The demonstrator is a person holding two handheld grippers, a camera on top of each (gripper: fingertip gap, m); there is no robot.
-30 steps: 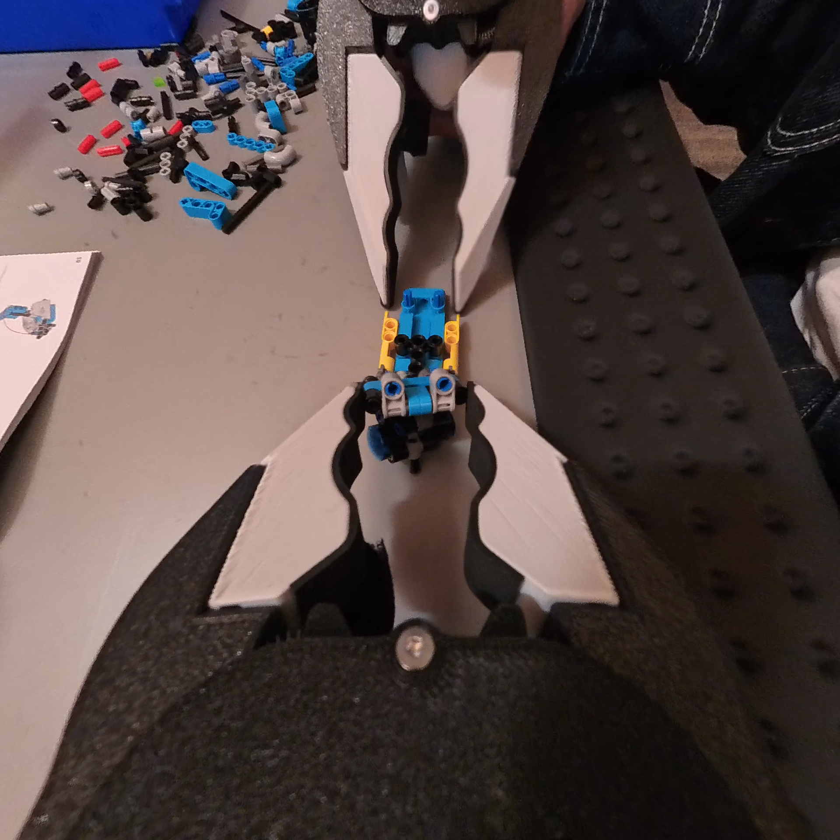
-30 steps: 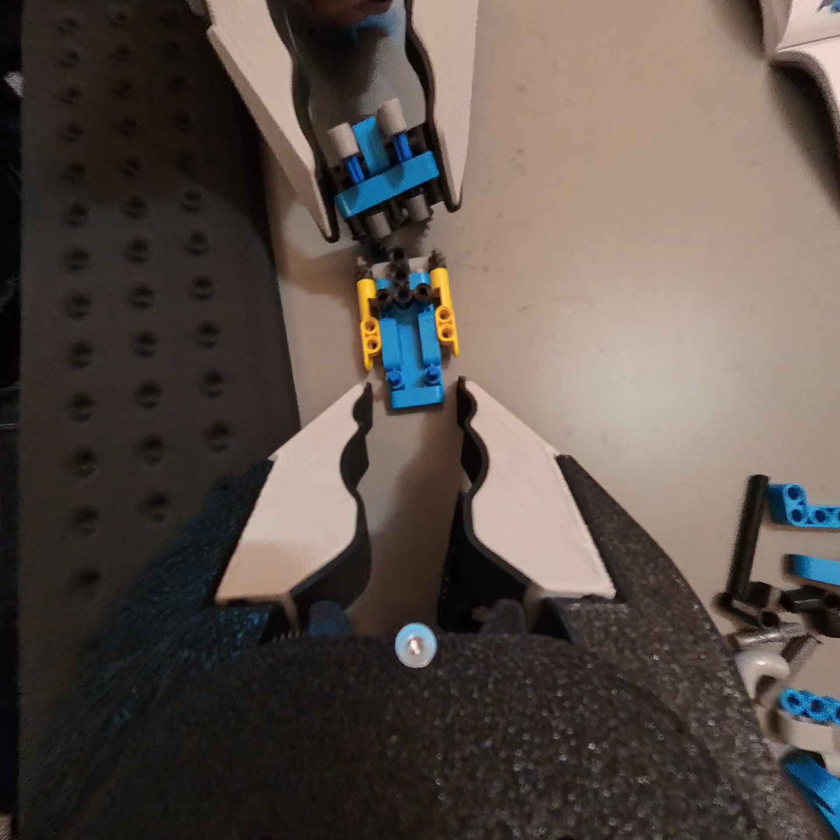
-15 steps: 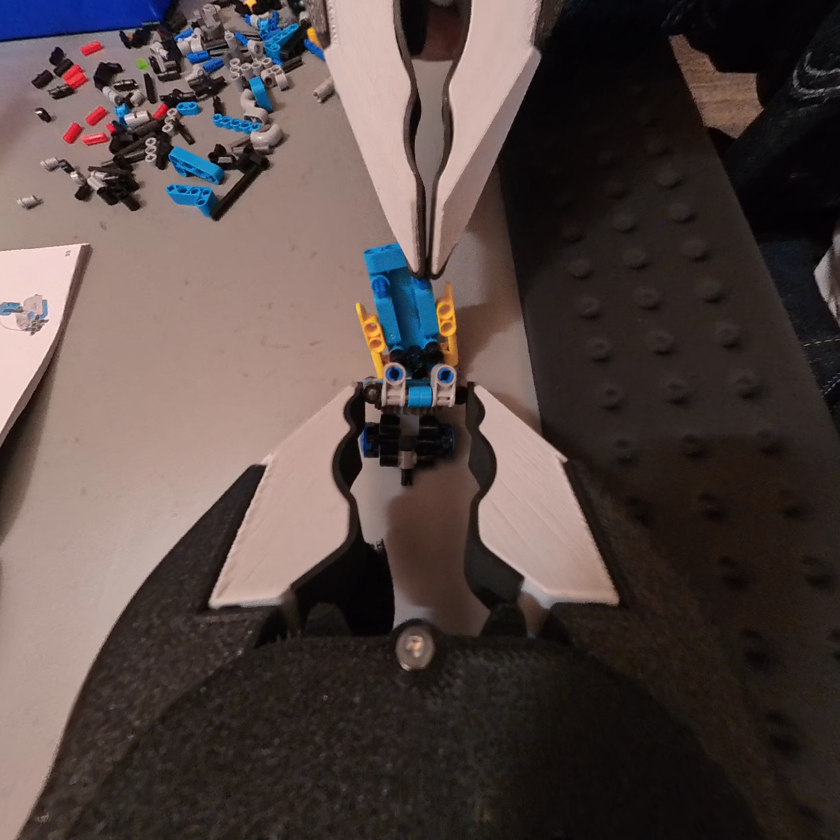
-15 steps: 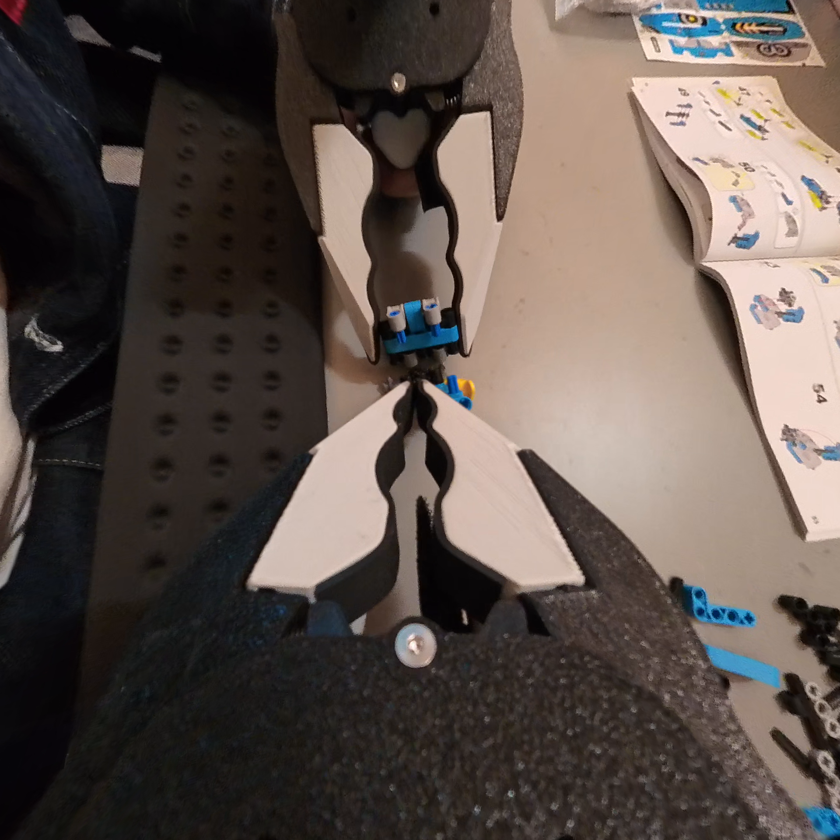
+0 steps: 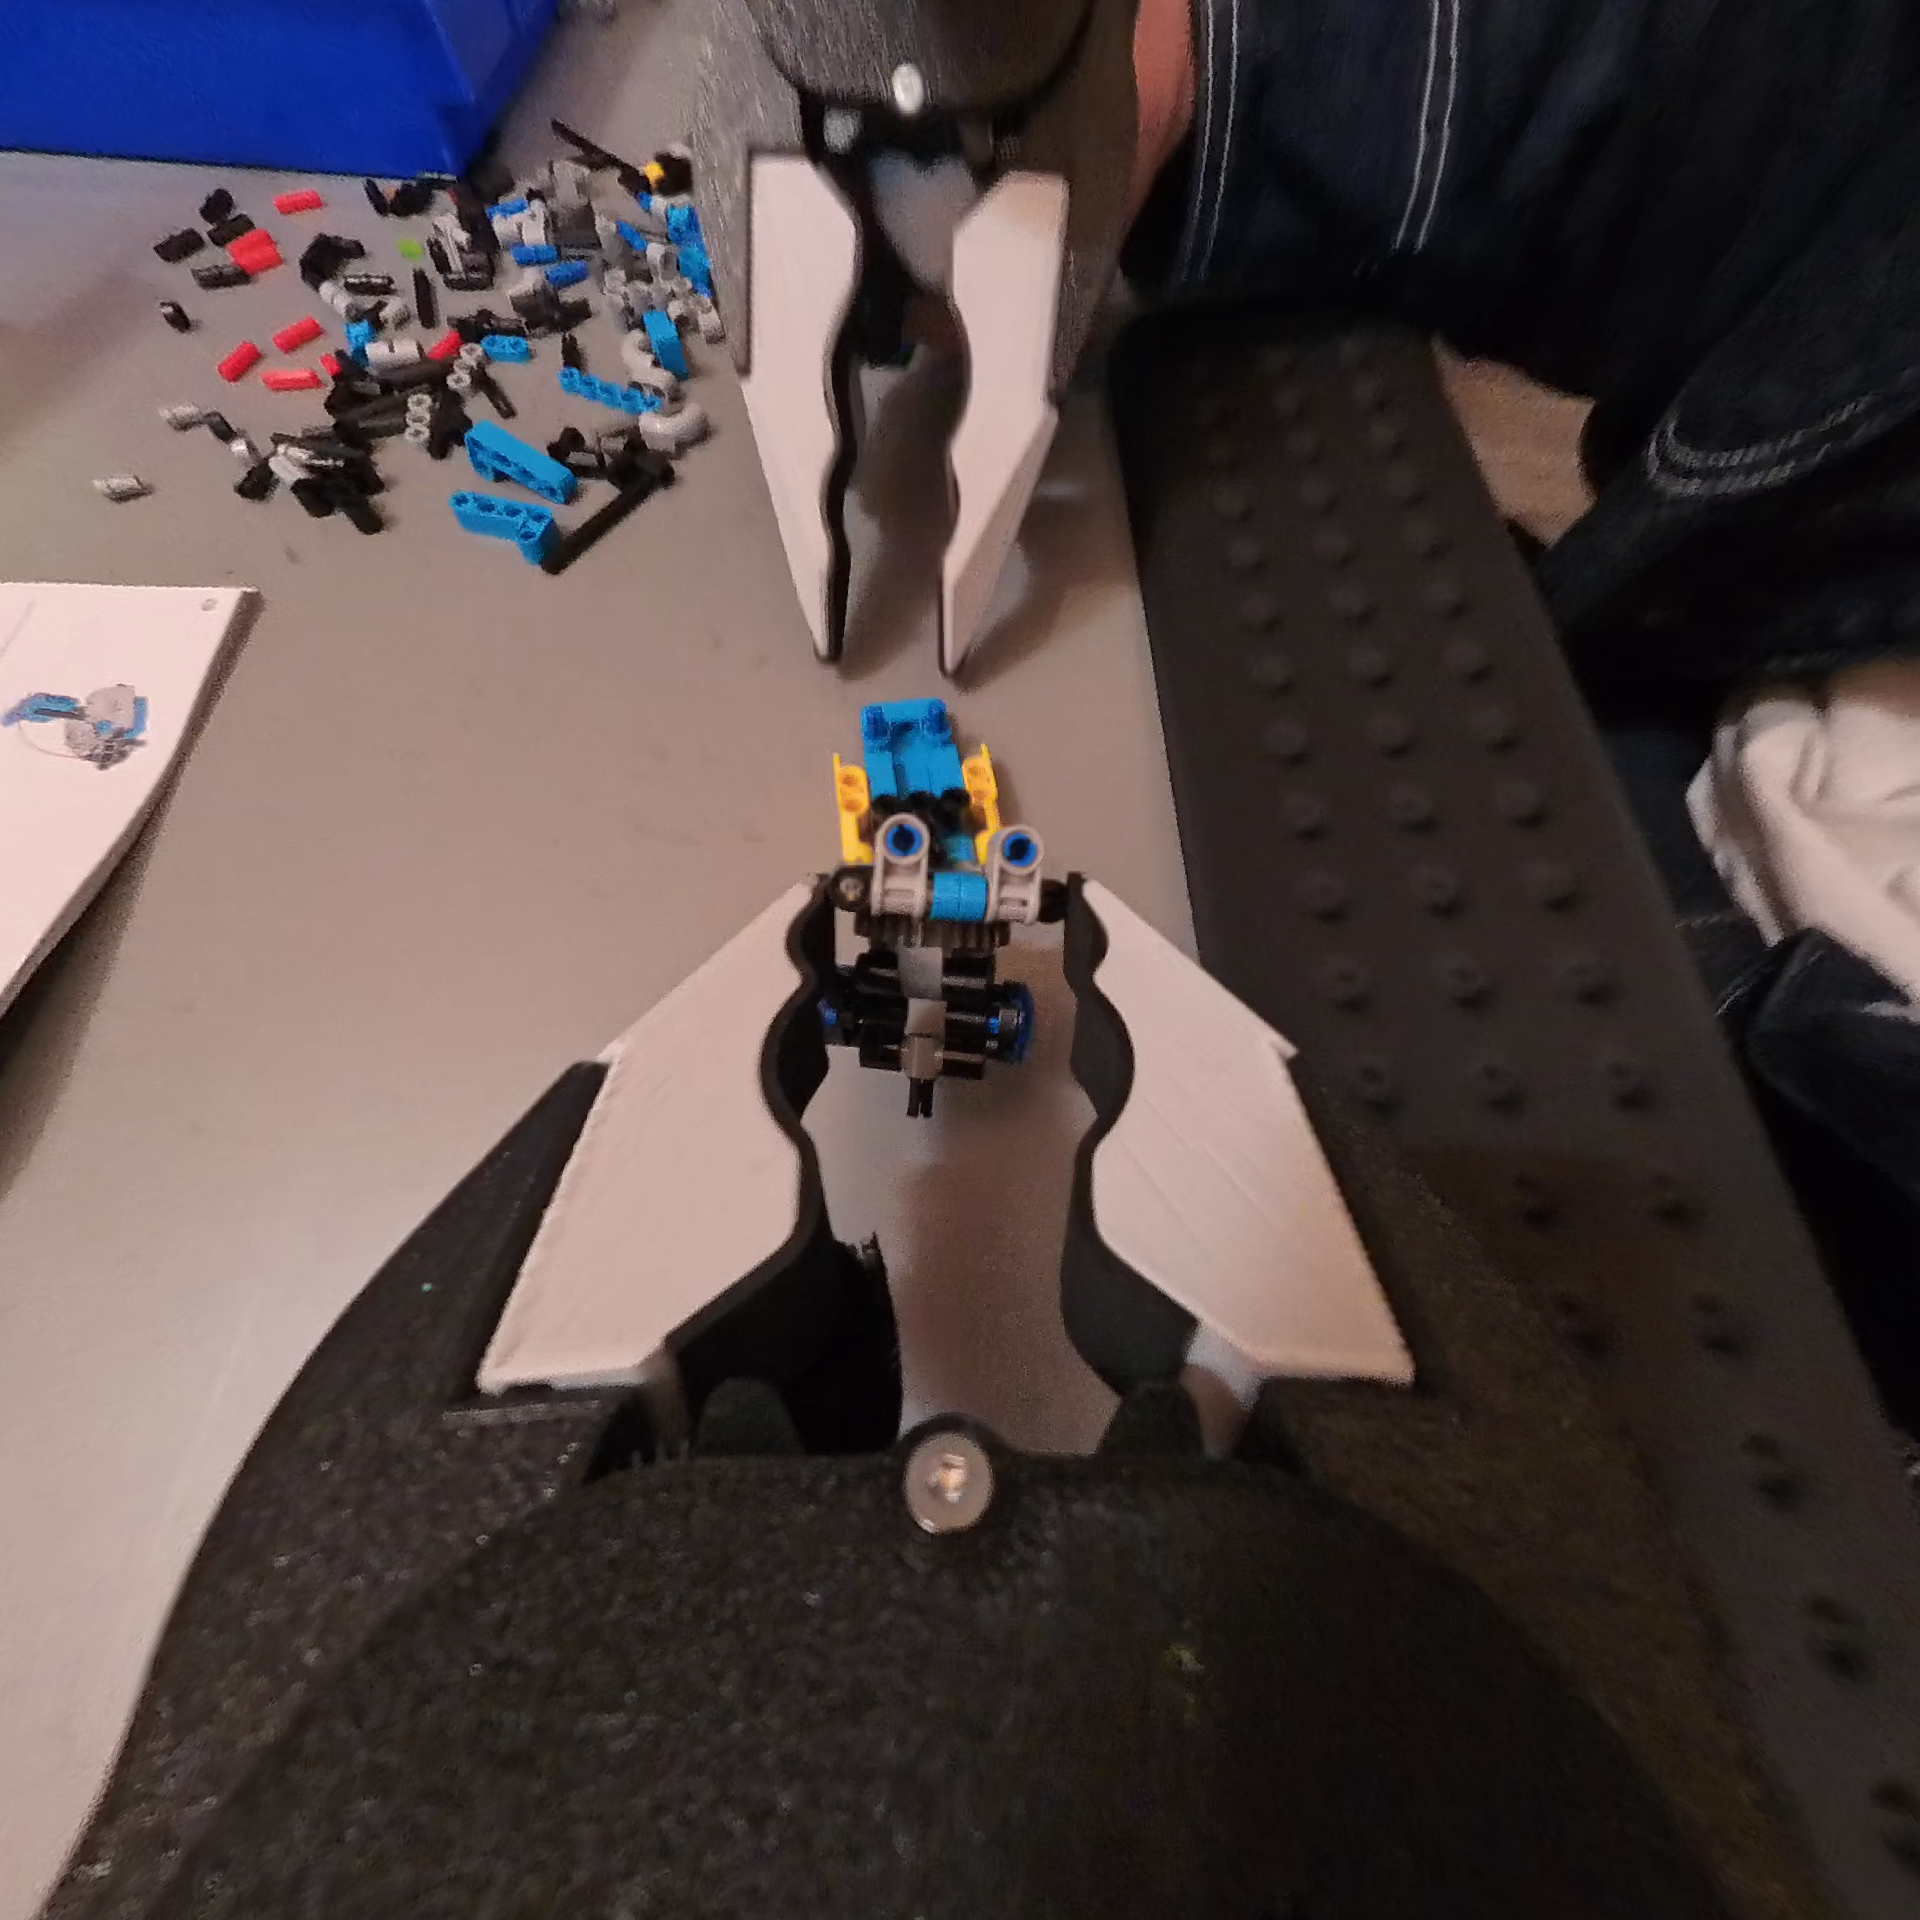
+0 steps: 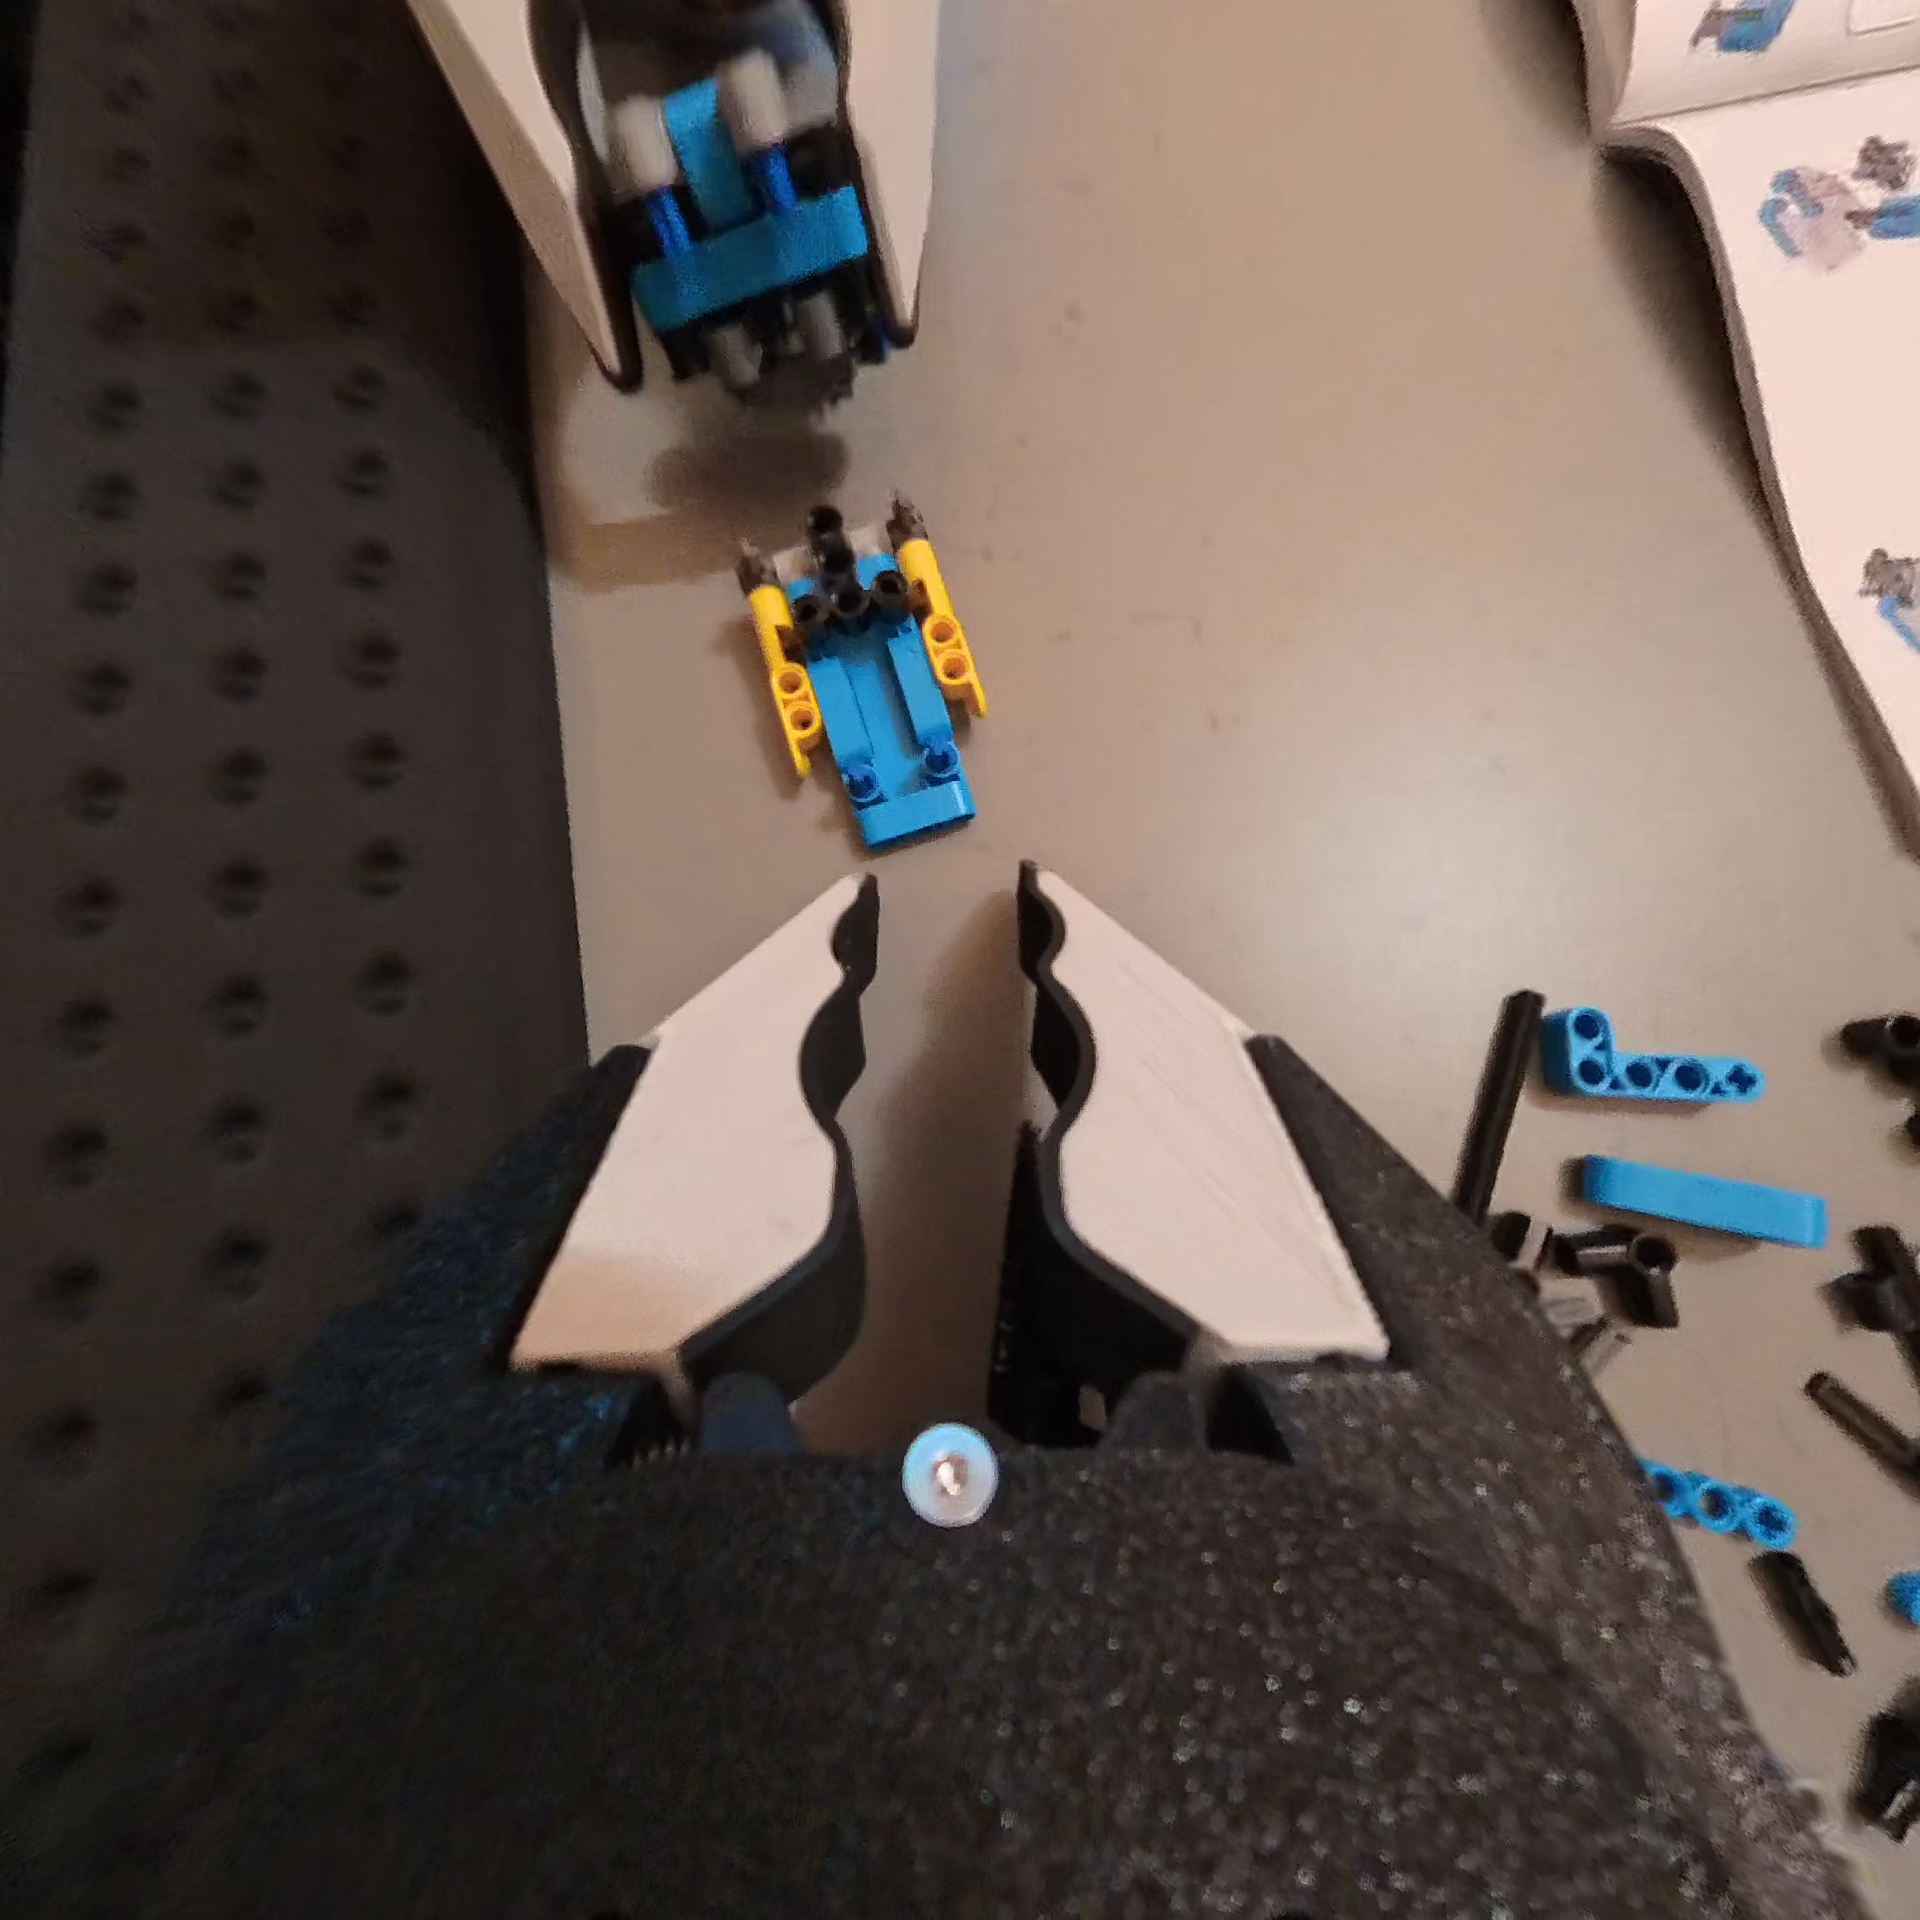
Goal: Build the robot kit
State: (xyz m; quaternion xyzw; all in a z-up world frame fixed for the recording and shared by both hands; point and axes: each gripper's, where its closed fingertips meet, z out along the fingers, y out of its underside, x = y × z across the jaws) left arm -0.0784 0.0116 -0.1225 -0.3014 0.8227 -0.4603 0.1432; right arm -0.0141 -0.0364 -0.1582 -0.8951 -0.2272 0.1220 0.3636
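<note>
My left gripper [image 5: 945,891] is shut on a small grey, blue and black brick assembly [image 5: 935,1003], held just above the grey table. It also shows at the top of the right wrist view [image 6: 764,353] with that assembly [image 6: 743,244] between its fingers. A flat blue and yellow brick assembly [image 5: 914,769] lies on the table just beyond it, also in the right wrist view [image 6: 873,686]. My right gripper [image 6: 945,878] is open and empty, its tips just short of the blue end of that flat assembly. It shows in the left wrist view [image 5: 891,655] too.
A black studded mat [image 5: 1455,831] [image 6: 260,727] runs along one side of the grippers. Several loose bricks [image 5: 468,343] [image 6: 1662,1195] lie scattered on the table. An open instruction booklet [image 5: 83,748] [image 6: 1818,312], a blue bin [image 5: 239,73] and a person's dark clothing [image 5: 1558,156] are nearby. There is about 10 cm between the tips of the two grippers.
The right gripper was shut on the blue end of the flat assembly and tilting it up. It has opened and pulled back, and the flat assembly lies flat again.
</note>
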